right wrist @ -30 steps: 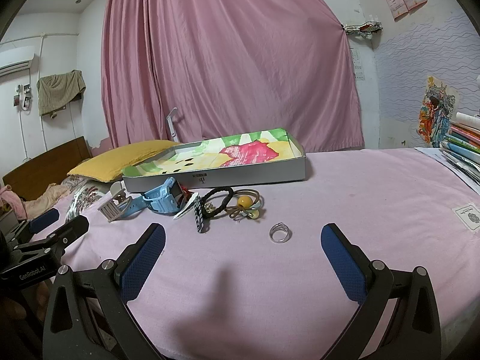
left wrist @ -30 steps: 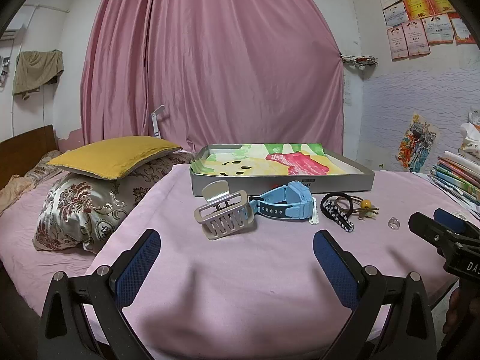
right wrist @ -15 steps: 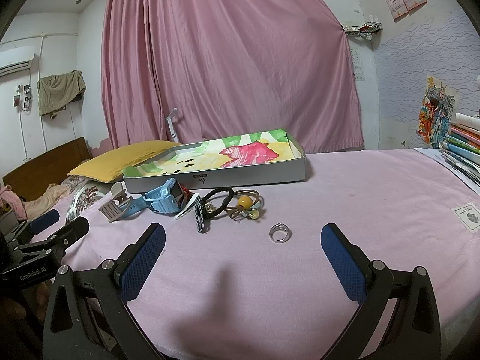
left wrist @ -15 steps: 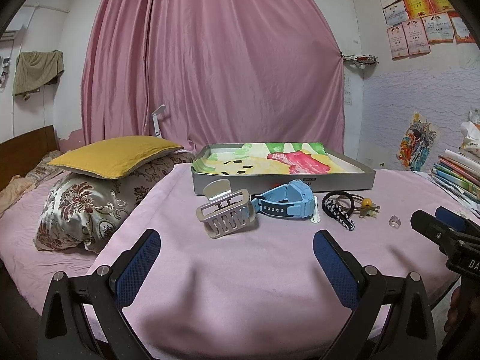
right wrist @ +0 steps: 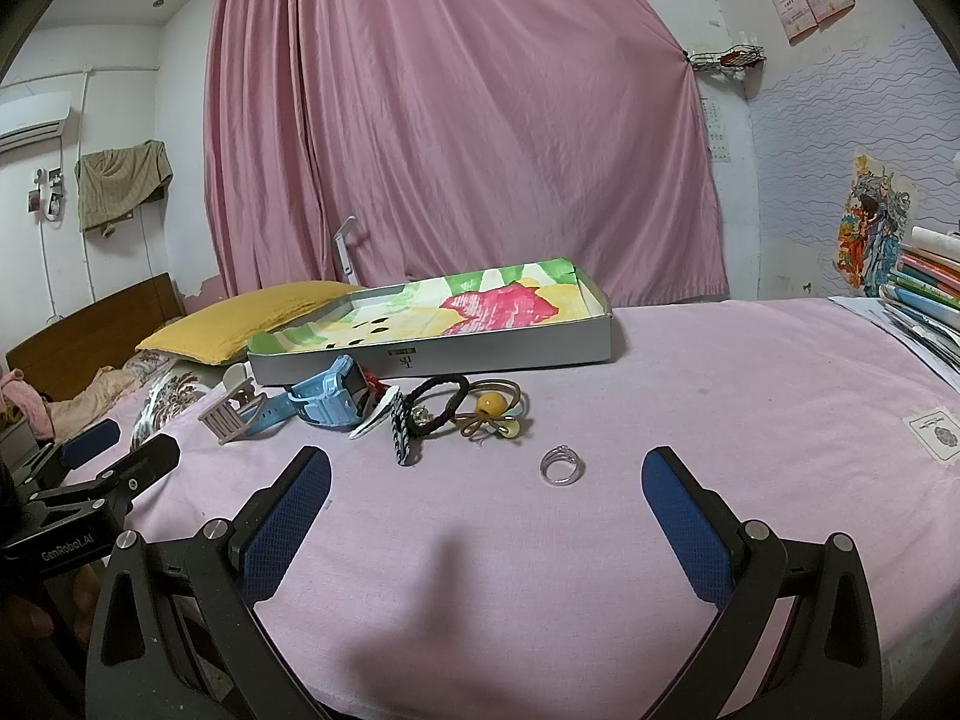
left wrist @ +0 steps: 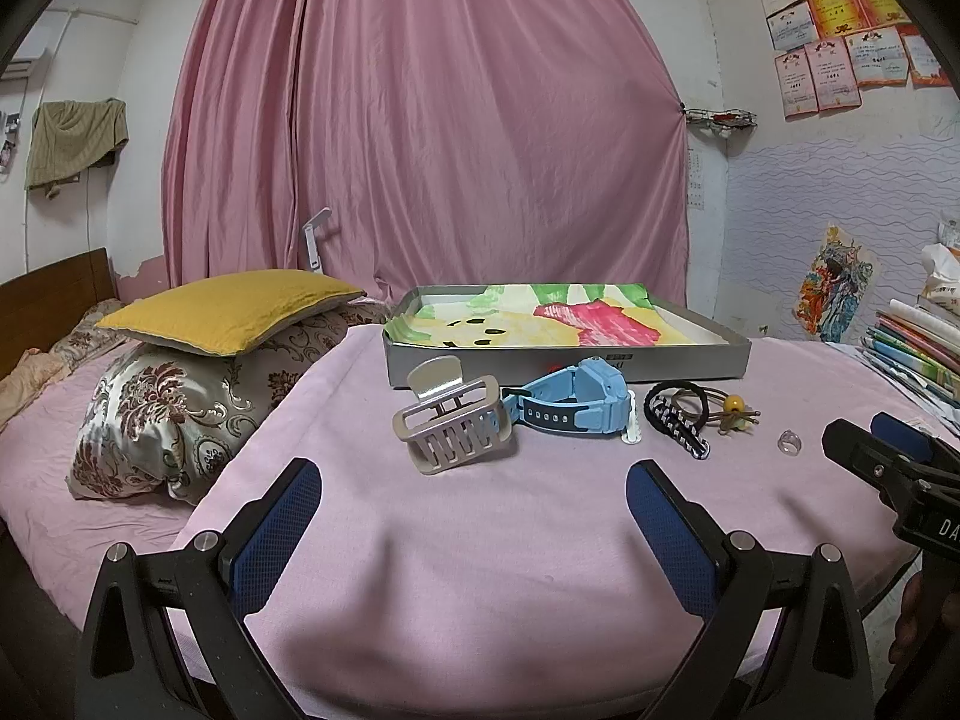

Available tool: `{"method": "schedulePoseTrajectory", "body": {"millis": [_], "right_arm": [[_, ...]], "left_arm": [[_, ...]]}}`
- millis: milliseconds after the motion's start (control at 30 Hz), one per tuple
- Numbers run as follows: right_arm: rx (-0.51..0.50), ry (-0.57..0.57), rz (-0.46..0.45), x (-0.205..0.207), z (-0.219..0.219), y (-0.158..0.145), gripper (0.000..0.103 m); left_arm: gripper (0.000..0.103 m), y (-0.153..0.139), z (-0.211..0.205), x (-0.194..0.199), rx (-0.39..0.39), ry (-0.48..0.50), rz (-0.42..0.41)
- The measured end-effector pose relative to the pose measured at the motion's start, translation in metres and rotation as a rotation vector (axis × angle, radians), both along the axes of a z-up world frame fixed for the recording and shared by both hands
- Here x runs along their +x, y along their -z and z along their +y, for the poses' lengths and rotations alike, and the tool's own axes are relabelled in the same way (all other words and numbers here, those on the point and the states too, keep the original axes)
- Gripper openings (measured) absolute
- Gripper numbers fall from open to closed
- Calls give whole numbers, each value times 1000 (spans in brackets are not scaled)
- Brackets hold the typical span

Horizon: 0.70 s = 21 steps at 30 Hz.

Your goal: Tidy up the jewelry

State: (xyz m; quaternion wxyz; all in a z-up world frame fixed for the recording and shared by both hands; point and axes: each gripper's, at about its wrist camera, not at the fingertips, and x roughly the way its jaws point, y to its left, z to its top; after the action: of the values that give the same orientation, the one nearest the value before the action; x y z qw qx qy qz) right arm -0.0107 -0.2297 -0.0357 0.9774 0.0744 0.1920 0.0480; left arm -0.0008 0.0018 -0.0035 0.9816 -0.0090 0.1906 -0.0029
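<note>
Clearly at the very start — nothing lifted yet, nothing laid in the cardboard tray (left wrist: 564, 363), whose painted floor shows bare. Left gripper (left wrist: 474, 516) with fingers (left wrist: 276, 525) spread wide and empty, hovering low over the near edge of the bed (left wrist: 480, 570); right gripper (right wrist: 486, 504) likewise spread wide, holding nothing.

Jewelry strung in a row along the tray's near wall, all on the pink sheet: silver claw clip (left wrist: 451, 423) toward the pillow-side edge, blue watch (left wrist: 576, 405) just beside it and seemingly touching, then striped barrette (right wrist: 401, 435), black hair tie (right wrist: 435, 402) and yellow-bead tie (right wrist: 492, 411) tangled together, then the ring (right wrist: 562, 465) alone, apart from the rest and nearest the right gripper.

Likely first pick: the ring, roughly centred between the right fingers. Next move calls for going forward and down, then closing gently — a small, thin band flat on soft cloth, apt to slip or sink.

Ring lying flat, opening upward, setting toward the tray. Watch resting on its side, strap's long axis parallel to the tray wall. Barrette's long axis running from tray toward the near edge.
</note>
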Motion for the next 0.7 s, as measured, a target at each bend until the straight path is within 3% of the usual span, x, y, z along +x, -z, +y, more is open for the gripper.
{"method": "schedulePoseTrajectory", "body": {"millis": [700], "right_arm": [[0, 0, -1, 1, -1, 3, 102]], "left_arm": [[102, 0, 0, 0, 1, 0, 2]]}}
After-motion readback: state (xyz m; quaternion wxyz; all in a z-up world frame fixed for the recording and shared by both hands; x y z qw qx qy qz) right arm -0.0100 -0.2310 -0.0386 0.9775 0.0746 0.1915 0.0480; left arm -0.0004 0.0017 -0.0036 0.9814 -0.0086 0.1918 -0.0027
